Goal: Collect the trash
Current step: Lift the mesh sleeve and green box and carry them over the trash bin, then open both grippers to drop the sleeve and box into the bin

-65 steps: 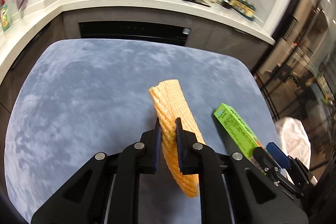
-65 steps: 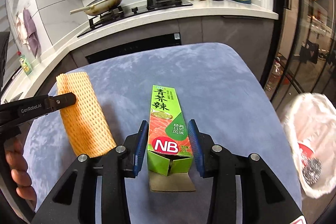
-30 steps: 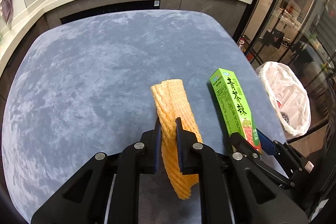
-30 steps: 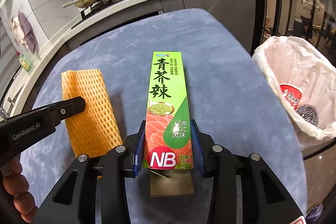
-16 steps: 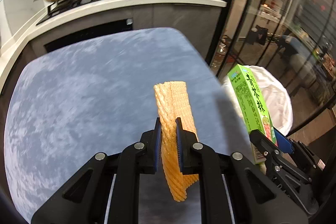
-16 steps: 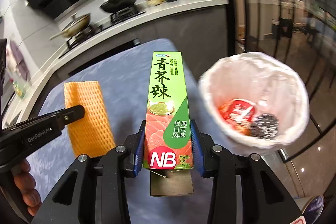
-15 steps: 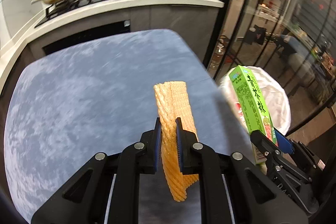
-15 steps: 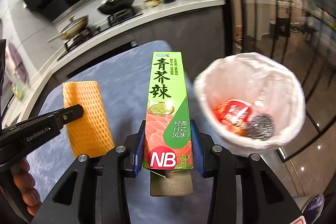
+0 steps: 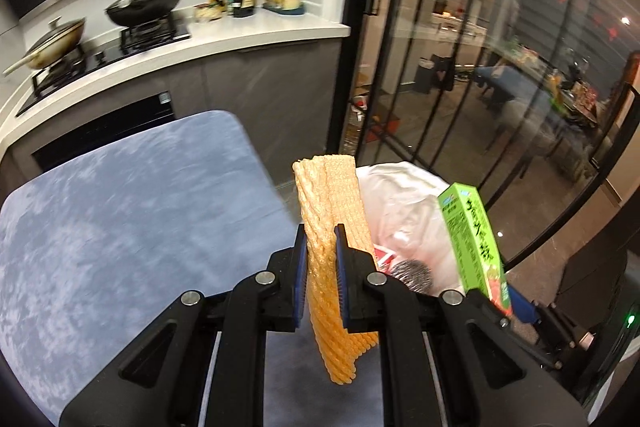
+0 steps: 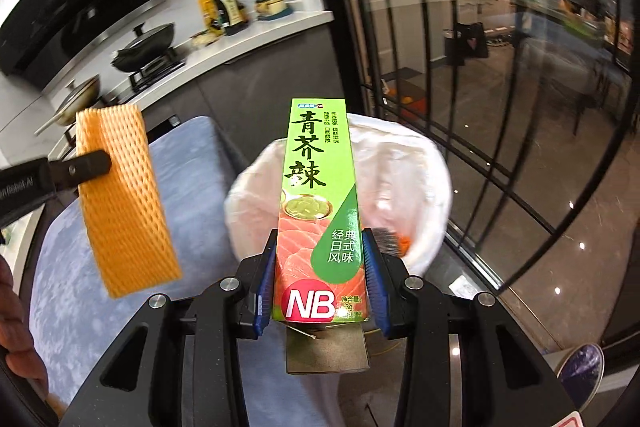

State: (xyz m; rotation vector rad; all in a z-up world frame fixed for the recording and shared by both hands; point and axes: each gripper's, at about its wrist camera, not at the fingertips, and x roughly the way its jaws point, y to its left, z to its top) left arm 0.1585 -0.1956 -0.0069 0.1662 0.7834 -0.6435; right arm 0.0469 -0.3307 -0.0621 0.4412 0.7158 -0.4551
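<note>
My left gripper (image 9: pixel 321 243) is shut on an orange foam net sleeve (image 9: pixel 328 211), held upright at the table's right edge; the same foam net sleeve (image 10: pixel 120 203) shows at the left of the right wrist view. My right gripper (image 10: pixel 320 255) is shut on a green wasabi box (image 10: pixel 318 195), and the wasabi box (image 9: pixel 472 243) hangs over the bin's opening. A bin lined with a white bag (image 10: pixel 420 167) stands on the floor past the table; the white bag (image 9: pixel 404 211) holds a red wrapper and a steel scourer.
The blue-grey table (image 9: pixel 120 227) lies to the left. Behind it runs a kitchen counter (image 9: pixel 240 39) with a hob, pans and bottles. Black-framed glass doors (image 9: pixel 460 67) stand to the right of the bin. A person's hand (image 10: pixel 12 315) shows at the left edge.
Both grippers have swung right, off the table toward the bin, each keeping its hold. The bin now lies right behind the box and beside the foam sleeve.
</note>
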